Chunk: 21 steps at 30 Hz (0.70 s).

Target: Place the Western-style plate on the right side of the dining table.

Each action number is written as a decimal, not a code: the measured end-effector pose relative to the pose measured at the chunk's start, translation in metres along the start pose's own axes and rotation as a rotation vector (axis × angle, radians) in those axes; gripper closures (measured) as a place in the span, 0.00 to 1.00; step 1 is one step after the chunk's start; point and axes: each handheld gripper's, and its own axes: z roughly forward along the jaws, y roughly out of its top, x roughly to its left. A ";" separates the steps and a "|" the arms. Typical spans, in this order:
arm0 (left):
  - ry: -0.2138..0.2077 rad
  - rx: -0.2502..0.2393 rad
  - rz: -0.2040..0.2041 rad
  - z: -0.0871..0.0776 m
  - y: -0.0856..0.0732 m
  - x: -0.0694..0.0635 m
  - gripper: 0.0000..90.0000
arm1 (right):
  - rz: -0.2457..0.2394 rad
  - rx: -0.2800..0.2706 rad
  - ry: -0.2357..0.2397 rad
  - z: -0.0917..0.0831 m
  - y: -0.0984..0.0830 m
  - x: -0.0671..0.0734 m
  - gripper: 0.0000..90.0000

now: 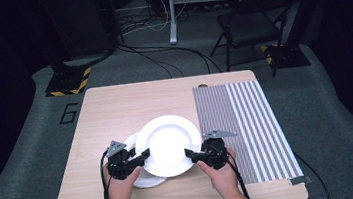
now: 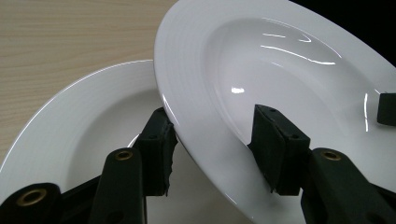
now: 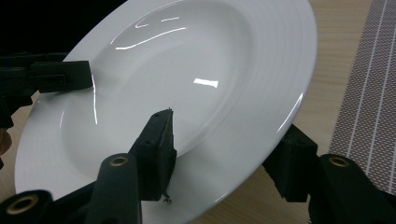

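Observation:
A deep white plate [image 1: 167, 143] hangs a little above the wooden table [image 1: 115, 106], partly over a second white plate [image 1: 148, 180] that lies flat under its near-left side. My left gripper [image 1: 143, 157] clamps the upper plate's left rim. In the left gripper view one jaw is under the rim and the other lies in the plate's [image 2: 280, 70] bowl, with the lower plate [image 2: 93, 107] beneath. My right gripper [image 1: 191, 154] clamps the right rim the same way. In the right gripper view the plate [image 3: 187, 60] sits tilted between the jaws.
A grey striped placemat [image 1: 247, 121] covers the right part of the table, just right of my right hand, and its edge [image 3: 369, 93] runs beside the plate. Beyond the table stand a folding chair [image 1: 251, 25], cables and a stand base.

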 end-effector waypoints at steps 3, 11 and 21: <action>-0.009 -0.001 0.008 0.003 0.001 -0.002 0.56 | 0.006 -0.004 -0.006 -0.003 -0.001 -0.002 0.51; -0.024 0.005 0.030 0.008 0.005 -0.009 0.56 | 0.006 -0.022 -0.037 -0.011 -0.003 -0.006 0.51; -0.047 0.006 0.037 0.015 0.009 -0.018 0.56 | 0.019 -0.040 -0.068 -0.020 -0.005 -0.010 0.50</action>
